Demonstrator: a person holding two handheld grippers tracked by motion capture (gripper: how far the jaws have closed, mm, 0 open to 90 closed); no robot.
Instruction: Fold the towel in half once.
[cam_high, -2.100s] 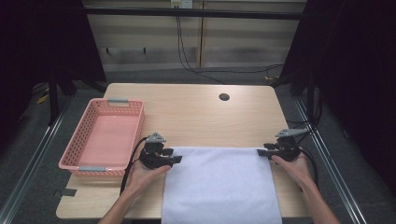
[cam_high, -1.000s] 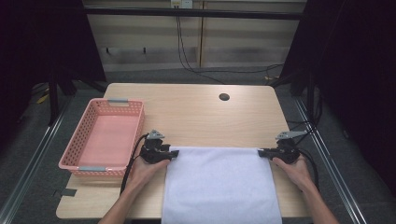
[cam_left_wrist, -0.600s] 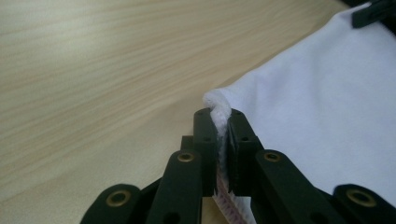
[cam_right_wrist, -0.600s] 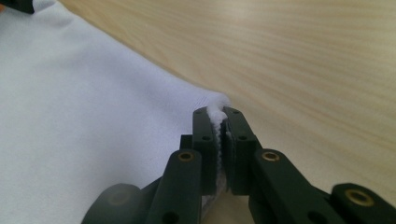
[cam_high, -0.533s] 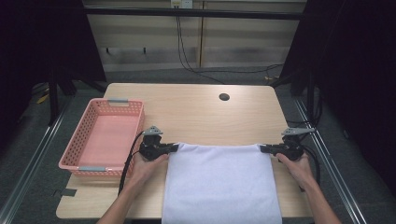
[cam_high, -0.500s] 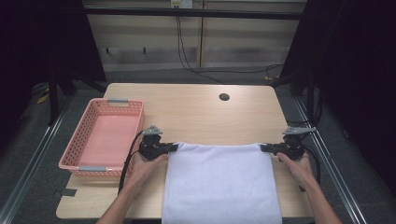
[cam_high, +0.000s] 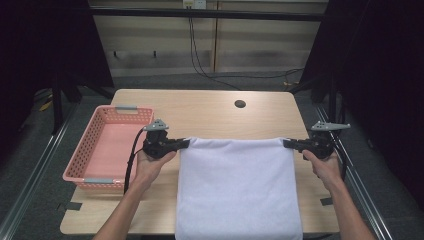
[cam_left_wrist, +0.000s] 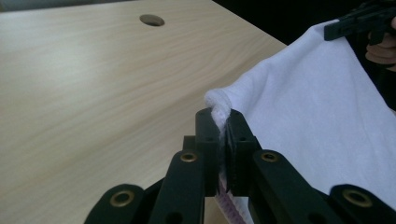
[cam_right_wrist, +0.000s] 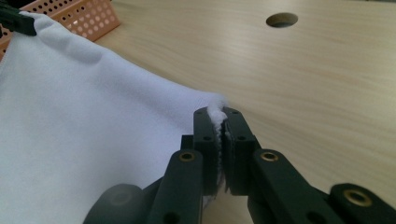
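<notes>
Left gripper (cam_high: 184, 144) clamps cloth (cam_high: 239, 190) corner | right gripper (cam_high: 289, 144) clamps the other | far edge apparently raised off table (cam_high: 210, 112) | bare wood beyond | basket (cam_high: 107, 150) left

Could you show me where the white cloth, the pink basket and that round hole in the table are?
white cloth (cam_high: 237, 190), high view, on the middle of its flat spread.
pink basket (cam_high: 107, 150), high view, on its bare floor.
round hole (cam_high: 240, 104), high view, at its dark centre in the tabletop.
</notes>
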